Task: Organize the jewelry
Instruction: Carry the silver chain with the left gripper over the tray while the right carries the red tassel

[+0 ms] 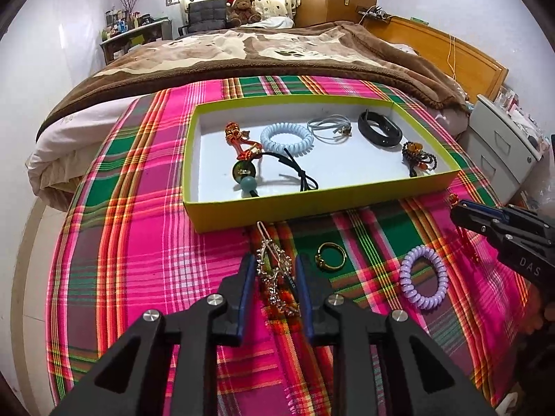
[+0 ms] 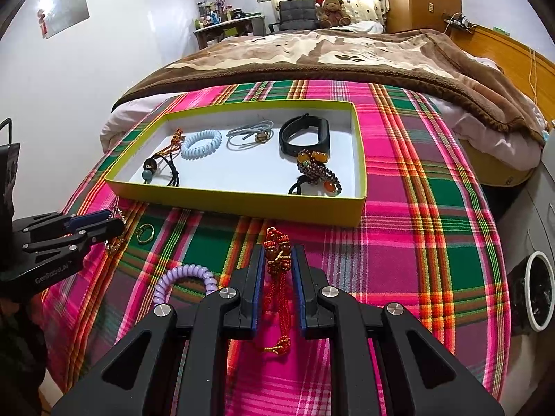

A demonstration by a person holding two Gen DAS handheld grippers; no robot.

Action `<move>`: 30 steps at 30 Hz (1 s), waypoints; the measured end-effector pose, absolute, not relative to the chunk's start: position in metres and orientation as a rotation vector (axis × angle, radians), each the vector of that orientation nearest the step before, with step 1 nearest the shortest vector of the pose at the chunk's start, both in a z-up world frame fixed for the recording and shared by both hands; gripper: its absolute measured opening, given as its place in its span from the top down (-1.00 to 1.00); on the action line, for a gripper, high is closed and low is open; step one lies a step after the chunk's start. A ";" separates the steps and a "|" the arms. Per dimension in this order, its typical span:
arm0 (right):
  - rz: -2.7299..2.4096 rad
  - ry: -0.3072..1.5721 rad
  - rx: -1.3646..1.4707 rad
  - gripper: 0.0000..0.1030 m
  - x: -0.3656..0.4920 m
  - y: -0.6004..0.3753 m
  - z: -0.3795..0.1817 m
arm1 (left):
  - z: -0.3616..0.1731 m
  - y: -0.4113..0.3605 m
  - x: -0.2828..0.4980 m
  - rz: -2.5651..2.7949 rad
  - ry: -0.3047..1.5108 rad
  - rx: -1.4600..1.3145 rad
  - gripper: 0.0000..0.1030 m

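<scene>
A yellow-green tray (image 1: 284, 209) (image 2: 242, 204) on the plaid cloth holds several pieces: a pale blue coil tie (image 1: 287, 137), a black band (image 1: 380, 132), a grey cord (image 1: 329, 128), bead charms. My left gripper (image 1: 274, 263) straddles a silver-gold beaded hair clip (image 1: 274, 270) on the cloth, fingers close beside it. My right gripper (image 2: 277, 260) straddles a red knotted tassel charm (image 2: 277, 253), jaws narrowly apart around it. A gold ring (image 1: 330, 257) (image 2: 145, 233) and a purple coil tie (image 1: 424, 277) (image 2: 184, 279) lie on the cloth between the grippers.
The plaid cloth (image 1: 138, 242) covers the bed's foot; a brown blanket (image 1: 260, 52) lies beyond. A white bedside cabinet (image 1: 503, 142) and a bin (image 2: 537, 291) stand to the right. The bed edge drops off at the left.
</scene>
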State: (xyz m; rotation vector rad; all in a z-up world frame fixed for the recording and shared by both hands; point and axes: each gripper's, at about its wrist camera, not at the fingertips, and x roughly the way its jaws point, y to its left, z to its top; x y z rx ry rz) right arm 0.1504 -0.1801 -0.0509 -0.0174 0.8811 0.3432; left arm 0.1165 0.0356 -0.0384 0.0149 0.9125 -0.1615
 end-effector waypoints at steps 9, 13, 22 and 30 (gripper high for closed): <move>0.345 0.841 -0.023 0.69 0.151 -0.177 -0.032 | -0.006 0.038 0.117 -0.192 0.826 -0.004 0.53; 0.347 0.815 -0.016 0.69 0.156 -0.177 -0.021 | 0.010 0.037 0.127 -0.221 0.794 -0.012 0.53; 0.361 0.787 -0.018 0.69 0.175 -0.168 -0.007 | 0.027 0.039 0.161 -0.260 0.767 -0.043 0.53; 0.353 0.783 0.004 0.69 0.181 -0.174 -0.008 | 0.019 0.054 0.164 -0.236 0.783 -0.067 0.53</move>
